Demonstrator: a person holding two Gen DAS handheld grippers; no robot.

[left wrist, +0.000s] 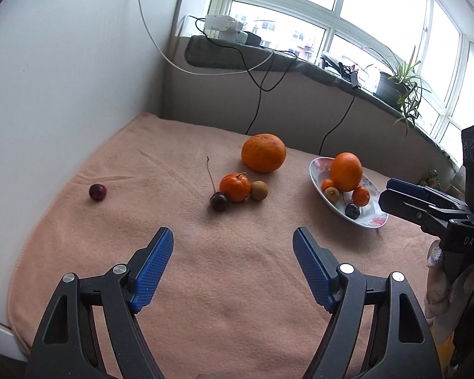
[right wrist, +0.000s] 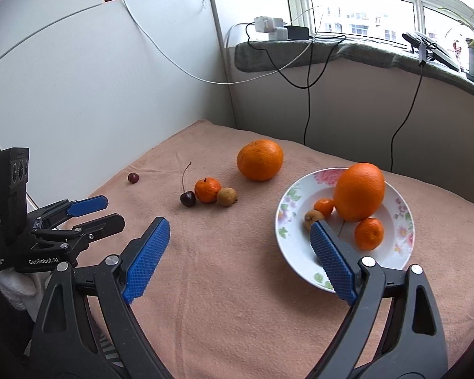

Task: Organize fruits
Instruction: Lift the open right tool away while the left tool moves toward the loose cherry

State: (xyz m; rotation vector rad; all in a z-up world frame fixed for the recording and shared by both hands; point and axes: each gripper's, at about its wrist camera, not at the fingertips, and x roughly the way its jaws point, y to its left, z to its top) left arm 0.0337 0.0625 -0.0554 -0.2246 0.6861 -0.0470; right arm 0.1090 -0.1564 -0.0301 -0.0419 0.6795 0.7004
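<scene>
left gripper (left wrist: pixel 233 237): jaws are being held wide open, nothing inside | right gripper (right wrist: pixel 240 229): jaws are being held wide open, nothing inside | plate (right wrist: pixel 292 246): big orange (right wrist: pixel 359 192) and small fruits are being kept in it, right of frame | loose big orange (left wrist: pixel 263 152), cherry (left wrist: pixel 219 201), plum (left wrist: pixel 97 192): lying on pink cloth (left wrist: pixel 221 284), middle and left

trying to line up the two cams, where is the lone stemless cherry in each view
Left wrist: the lone cherry lies far left at mid-height on the peach cloth, apart from the other fruit.
Right wrist: the same cherry sits left of centre, near the white wall.
Shared landmark: the big orange on the cloth, right of it in both.
</scene>
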